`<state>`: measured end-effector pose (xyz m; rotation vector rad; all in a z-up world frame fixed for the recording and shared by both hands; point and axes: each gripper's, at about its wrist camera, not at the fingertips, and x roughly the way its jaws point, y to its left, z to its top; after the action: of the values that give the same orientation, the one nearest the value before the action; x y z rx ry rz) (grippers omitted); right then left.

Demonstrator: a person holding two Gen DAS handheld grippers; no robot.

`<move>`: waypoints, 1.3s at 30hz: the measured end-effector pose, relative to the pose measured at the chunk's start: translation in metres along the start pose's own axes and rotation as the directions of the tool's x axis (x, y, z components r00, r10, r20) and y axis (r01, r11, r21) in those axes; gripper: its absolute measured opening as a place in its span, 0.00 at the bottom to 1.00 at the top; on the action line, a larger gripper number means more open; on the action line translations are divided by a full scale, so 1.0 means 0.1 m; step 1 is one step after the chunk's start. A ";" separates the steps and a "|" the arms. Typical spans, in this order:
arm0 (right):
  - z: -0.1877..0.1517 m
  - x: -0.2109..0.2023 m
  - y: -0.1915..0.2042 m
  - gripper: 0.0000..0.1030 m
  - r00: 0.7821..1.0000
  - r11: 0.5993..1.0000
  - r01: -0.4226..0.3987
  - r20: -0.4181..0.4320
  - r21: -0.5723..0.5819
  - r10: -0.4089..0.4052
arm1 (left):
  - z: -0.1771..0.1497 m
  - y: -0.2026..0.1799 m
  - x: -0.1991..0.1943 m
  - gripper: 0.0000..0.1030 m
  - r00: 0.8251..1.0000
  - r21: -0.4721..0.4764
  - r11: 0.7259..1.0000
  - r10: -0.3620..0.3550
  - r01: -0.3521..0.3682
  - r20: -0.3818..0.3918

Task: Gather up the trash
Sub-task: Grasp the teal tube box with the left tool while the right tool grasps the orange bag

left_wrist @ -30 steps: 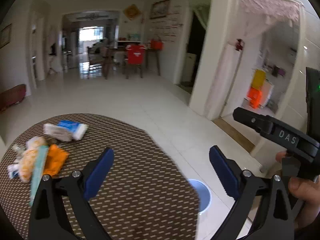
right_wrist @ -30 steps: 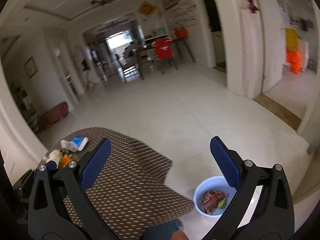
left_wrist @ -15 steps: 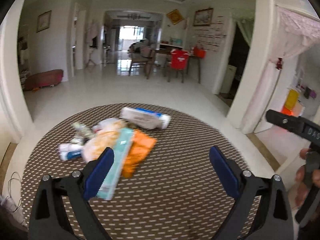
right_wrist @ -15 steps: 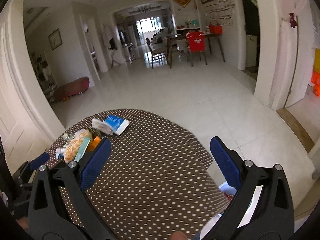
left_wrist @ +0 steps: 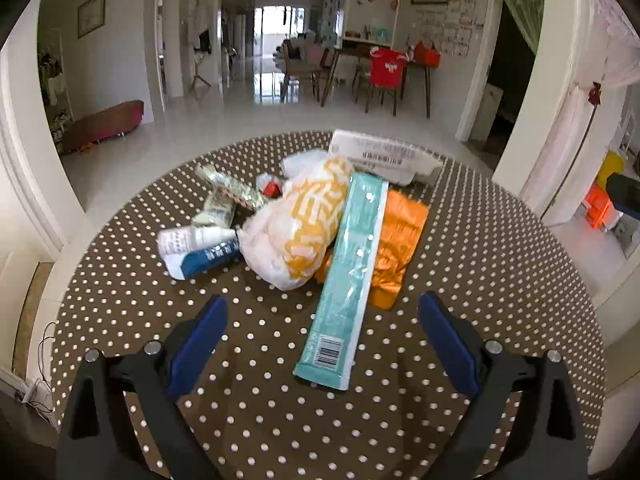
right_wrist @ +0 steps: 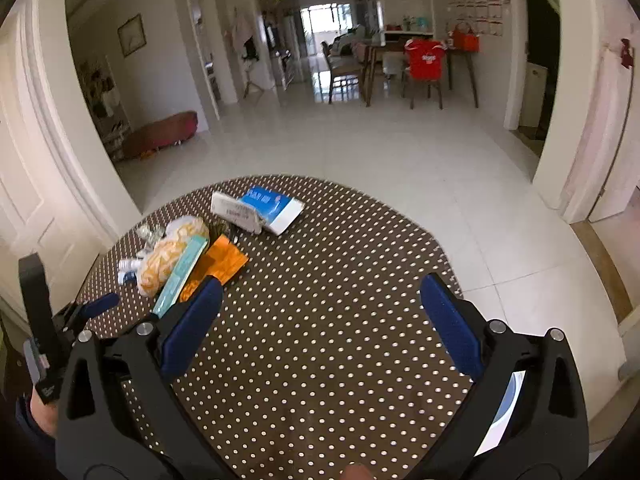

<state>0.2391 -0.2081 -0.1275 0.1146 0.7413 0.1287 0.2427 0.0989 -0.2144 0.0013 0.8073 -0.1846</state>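
Trash (left_wrist: pixel 320 224) lies heaped toward the counter's (left_wrist: pixel 500 280) far left edge: light, crinkly wrappers, a stiff teal carton (left_wrist: pixel 344 280) nearest. Left hand-held gripper (left_wrist: pixel 320 344) gapes wide before it; right hand-held gripper (right_wrist: pixel 320 320) likewise, empty. Pinch the carton's near end.

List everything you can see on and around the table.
table: one, brown with white dots, round
teal packet: one, nearest, atop the pile
orange wrapper: one, under the teal packet
white-yellow bag: one, pile centre
white-blue packs: two, pile's left
white-blue tissue pack: one, far side
small wrappers: several, greenish, behind the bag
basin: one, white-blue, on the floor
left hand-held gripper: open
right hand-held gripper: open
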 end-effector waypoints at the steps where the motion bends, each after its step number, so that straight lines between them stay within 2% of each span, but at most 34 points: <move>1: -0.01 0.05 0.02 0.94 1.000 1.000 -0.008 -0.014 -0.004 0.008 | -0.01 -0.02 0.06 0.89 1.000 0.019 1.000 -0.007 0.007 -0.018; 3: -0.03 0.13 0.07 0.94 0.999 1.000 -0.020 -0.033 -0.014 0.019 | 0.01 -0.06 0.15 0.65 0.998 0.034 0.999 -0.030 0.032 -0.063; 4: -0.04 0.18 0.11 0.94 0.999 0.999 -0.026 -0.045 -0.020 0.026 | 0.02 -0.07 0.19 0.60 0.996 0.038 0.998 -0.047 0.050 -0.078; 6: -0.06 0.24 0.14 0.94 0.997 0.999 -0.040 -0.062 -0.027 0.039 | 0.03 -0.08 0.22 0.37 0.993 0.035 0.997 -0.069 0.072 -0.091; 8: -0.09 0.32 0.19 0.94 0.995 0.998 -0.059 -0.083 -0.037 0.056 | 0.05 -0.09 0.24 0.28 0.994 0.025 0.997 -0.071 0.073 -0.089; 11: -0.13 0.45 0.28 0.94 0.990 0.994 -0.088 -0.115 -0.058 0.081 | 0.00 -0.06 0.19 0.26 0.992 -0.012 0.995 -0.099 0.099 -0.077; 15: -0.18 0.66 0.44 0.94 0.980 0.986 -0.135 -0.161 -0.102 0.118 | -0.11 -0.04 0.00 0.26 0.994 -0.047 0.994 -0.102 0.100 -0.045; 20: -0.20 0.97 0.76 0.94 0.961 0.963 -0.210 -0.216 -0.170 0.172 | -0.24 0.04 -0.30 0.26 0.998 -0.094 0.993 -0.067 0.068 0.014; 25: -0.16 1.21 1.08 0.94 0.938 0.941 -0.281 -0.259 -0.187 0.229 | -0.31 0.22 -0.55 0.26 0.997 -0.160 0.987 0.001 0.011 0.071; 31: -0.25 1.50 1.42 0.93 0.943 0.910 -0.268 -0.281 -0.316 0.180 | -0.42 0.39 -0.72 0.26 0.997 -0.215 0.977 0.029 -0.013 0.071; 33: -0.30 1.49 1.46 0.80 0.958 0.900 -0.230 -0.248 -0.371 0.142 | -0.43 0.40 -0.76 0.26 0.997 -0.215 0.977 0.031 -0.015 0.070; 35: -0.30 1.43 1.42 0.53 0.962 0.904 -0.223 -0.233 -0.364 0.144 | -0.46 0.40 -0.81 0.26 0.997 -0.216 0.976 0.031 -0.014 0.074; 36: -0.30 1.40 1.35 0.45 0.964 0.910 -0.219 -0.223 -0.352 0.145 | -0.48 0.40 -0.82 0.26 0.997 -0.217 0.976 0.031 -0.015 0.074; 37: -0.30 1.38 1.29 0.39 0.961 0.914 -0.233 -0.225 -0.332 0.163 | -0.49 0.41 -0.82 0.26 0.997 -0.216 0.976 0.031 -0.015 0.074; 39: -0.32 1.32 1.16 0.38 0.957 0.921 -0.248 -0.226 -0.299 0.184 | -0.46 0.39 -0.80 0.26 0.997 -0.214 0.977 0.028 -0.012 0.074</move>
<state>0.3050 -0.0712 -0.2218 -0.1340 0.8908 0.4784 0.1620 0.1537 -0.1915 -0.1989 0.7471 -0.0778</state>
